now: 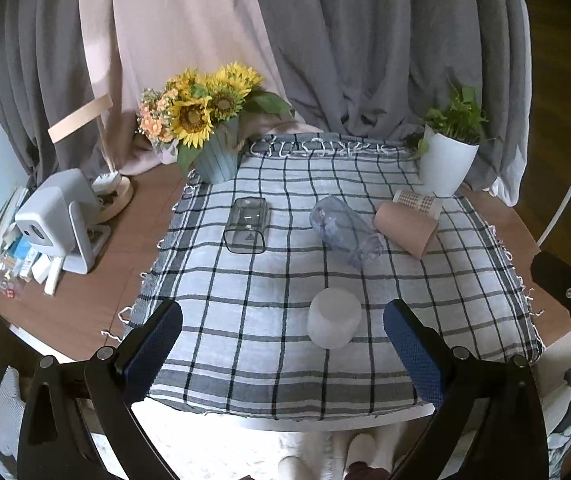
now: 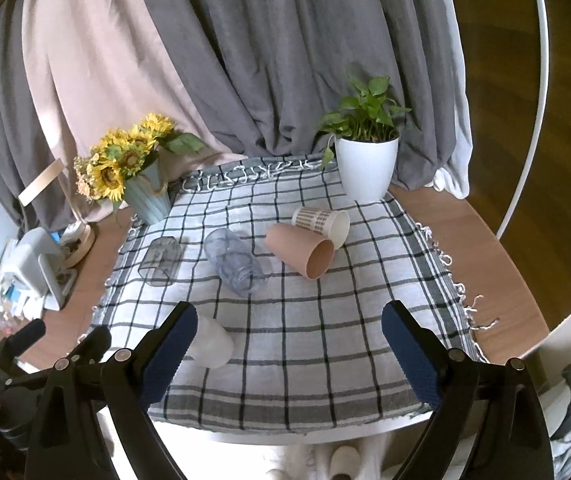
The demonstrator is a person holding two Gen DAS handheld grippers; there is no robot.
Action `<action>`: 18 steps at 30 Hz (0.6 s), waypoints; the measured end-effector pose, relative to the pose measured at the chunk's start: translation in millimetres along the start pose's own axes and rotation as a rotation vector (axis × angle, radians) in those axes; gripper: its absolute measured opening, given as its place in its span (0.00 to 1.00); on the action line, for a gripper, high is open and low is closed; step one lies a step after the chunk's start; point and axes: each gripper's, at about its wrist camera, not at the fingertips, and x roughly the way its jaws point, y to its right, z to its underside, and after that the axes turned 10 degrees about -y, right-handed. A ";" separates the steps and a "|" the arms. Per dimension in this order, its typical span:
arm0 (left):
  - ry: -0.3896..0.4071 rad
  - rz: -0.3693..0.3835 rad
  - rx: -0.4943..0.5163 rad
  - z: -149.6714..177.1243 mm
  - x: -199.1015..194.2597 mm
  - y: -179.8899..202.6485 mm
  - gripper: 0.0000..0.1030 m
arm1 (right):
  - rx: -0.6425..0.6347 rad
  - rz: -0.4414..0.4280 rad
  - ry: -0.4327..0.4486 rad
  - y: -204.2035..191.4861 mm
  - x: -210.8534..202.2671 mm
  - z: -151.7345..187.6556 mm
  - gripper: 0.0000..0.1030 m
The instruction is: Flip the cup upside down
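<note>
A frosted white cup (image 1: 334, 323) stands upside down on the checked cloth (image 1: 269, 280), near the front edge; it also shows in the right wrist view (image 2: 211, 342). My left gripper (image 1: 283, 336) is open and empty, its blue pads on either side of this cup but short of it. My right gripper (image 2: 289, 340) is open and empty above the front of the cloth (image 2: 305, 320). Lying on their sides are a smoky square cup (image 1: 246, 225), a clear bluish cup (image 1: 345, 231), a pink cup (image 1: 405, 229) and a patterned paper cup (image 2: 321, 222).
A sunflower vase (image 1: 215, 148) stands at the cloth's back left and a white plant pot (image 1: 447, 162) at the back right. A white device and clutter (image 1: 55, 224) sit on the wooden table at left. Grey and pink curtains hang behind.
</note>
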 end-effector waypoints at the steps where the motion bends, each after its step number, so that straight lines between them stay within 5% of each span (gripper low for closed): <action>1: 0.003 0.001 0.002 1.0 -1.6 -1.0 1.00 | 0.000 0.000 -0.002 -0.8 0.1 0.5 0.91; 18: 0.017 0.019 0.017 11.8 -12.2 -8.4 1.00 | 0.011 0.005 -0.008 -9.3 -6.7 15.0 0.91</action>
